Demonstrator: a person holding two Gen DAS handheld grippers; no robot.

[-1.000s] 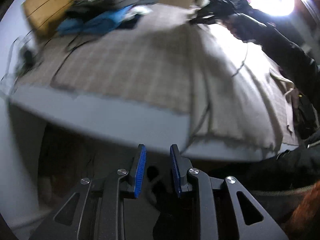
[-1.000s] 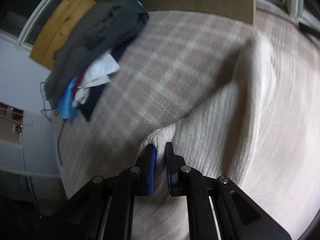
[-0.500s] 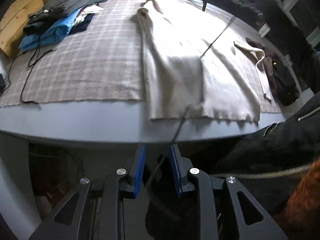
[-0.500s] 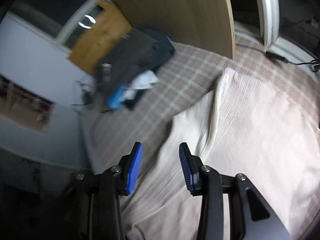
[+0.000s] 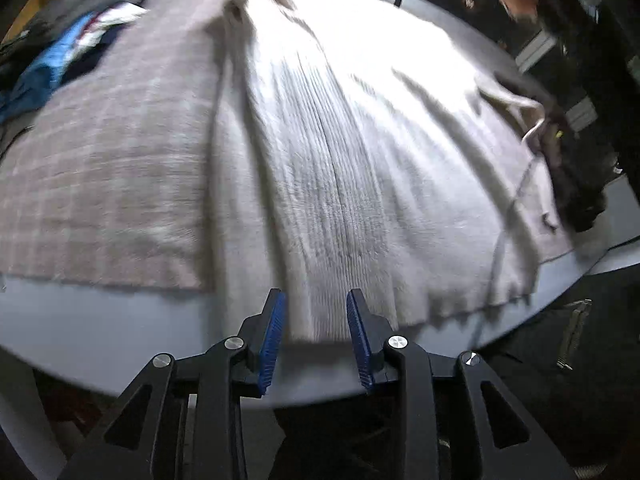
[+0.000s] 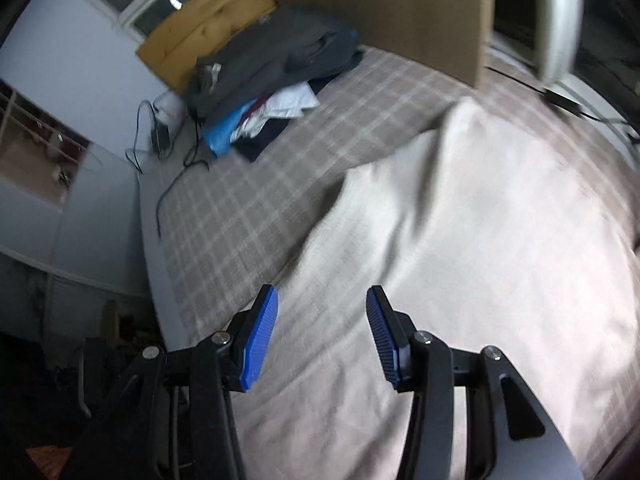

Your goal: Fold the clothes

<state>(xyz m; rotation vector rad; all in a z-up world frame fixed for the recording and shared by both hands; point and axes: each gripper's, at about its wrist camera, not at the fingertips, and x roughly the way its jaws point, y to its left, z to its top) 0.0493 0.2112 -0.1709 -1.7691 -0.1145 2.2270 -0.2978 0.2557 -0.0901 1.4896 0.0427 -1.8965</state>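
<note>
A cream ribbed knit garment (image 5: 360, 160) lies spread on a checked cloth (image 5: 100, 168) over a grey table. Its left side is folded inward along a lengthwise crease. My left gripper (image 5: 314, 300) hovers over the garment's near hem at the table's front edge, jaws opening, the hem showing between them but not pinched. In the right wrist view the same cream garment (image 6: 460, 240) fills the right half. My right gripper (image 6: 322, 298) hangs above its folded edge, jaws opening, with nothing held.
A pile of dark, blue and white clothes (image 6: 272, 80) sits at the far corner of the checked cloth (image 6: 248, 208), near a wooden board (image 6: 400, 8) and black cables (image 6: 176, 168). A dark garment (image 5: 576, 184) lies at the table's right edge. A person's dark jacket (image 5: 560, 340) is close by.
My right gripper let go of the cream fabric's edge, opened and rose away from it. My left gripper moved from below the table's edge to over the garment's near hem, spreading slightly.
</note>
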